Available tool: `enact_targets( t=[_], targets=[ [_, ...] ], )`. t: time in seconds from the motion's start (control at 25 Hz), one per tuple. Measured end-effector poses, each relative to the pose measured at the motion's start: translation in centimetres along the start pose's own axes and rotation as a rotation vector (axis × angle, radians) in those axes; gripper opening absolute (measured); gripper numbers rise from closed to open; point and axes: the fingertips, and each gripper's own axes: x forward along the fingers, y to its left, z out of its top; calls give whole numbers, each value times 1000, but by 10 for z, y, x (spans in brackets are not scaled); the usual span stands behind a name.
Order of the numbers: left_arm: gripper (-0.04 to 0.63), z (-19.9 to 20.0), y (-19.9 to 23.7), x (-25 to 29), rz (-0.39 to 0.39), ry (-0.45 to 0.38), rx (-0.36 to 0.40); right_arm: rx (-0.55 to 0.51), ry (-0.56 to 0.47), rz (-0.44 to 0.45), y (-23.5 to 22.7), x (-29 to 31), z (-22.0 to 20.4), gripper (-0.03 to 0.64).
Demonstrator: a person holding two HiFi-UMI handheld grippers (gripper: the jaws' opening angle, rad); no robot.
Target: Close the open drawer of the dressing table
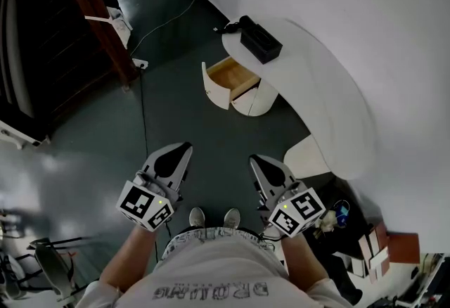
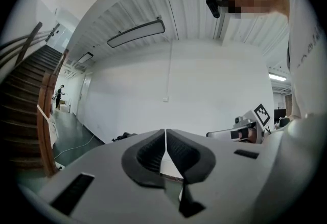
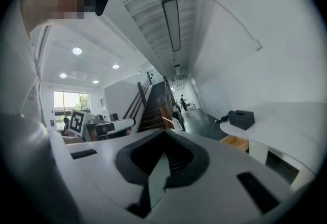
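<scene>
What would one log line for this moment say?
drawer: open | left gripper: shut, empty | right gripper: shut, empty | both away from drawer

The worktop (image 1: 316, 67) was white, its drawer (image 1: 232, 74) tan inside with a white front, the box (image 1: 261, 40) black, the floor (image 1: 190, 131) dark grey-green.

You stand on a smooth dark grey-green floor (image 1: 197, 138). A dark brown wooden staircase (image 1: 56, 39) rises at your left, and a thin white cable (image 1: 169, 18) trails over the floor near its foot. Facing the staircase runs a plain white wall (image 2: 168, 90). Near the staircase, a long narrow ceiling lamp (image 2: 135, 32) hangs under a ribbed white ceiling (image 2: 194, 8). Well apart from the staircase, a large bright window (image 3: 66, 103) glows.
</scene>
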Motion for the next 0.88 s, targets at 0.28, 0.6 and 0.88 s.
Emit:
enact_targets(
  t=[0.28, 0.6, 0.88],
  targets=[
    [26, -4, -2, 2, -8, 9, 4, 14, -1, -20, -4, 0, -2, 8],
    [28, -6, -2, 2, -7, 12, 2, 30, 0, -21, -6, -1, -4, 8],
    [28, -10, -5, 1, -14, 16, 0, 36, 1, -18, -4, -1, -7, 8]
  ],
)
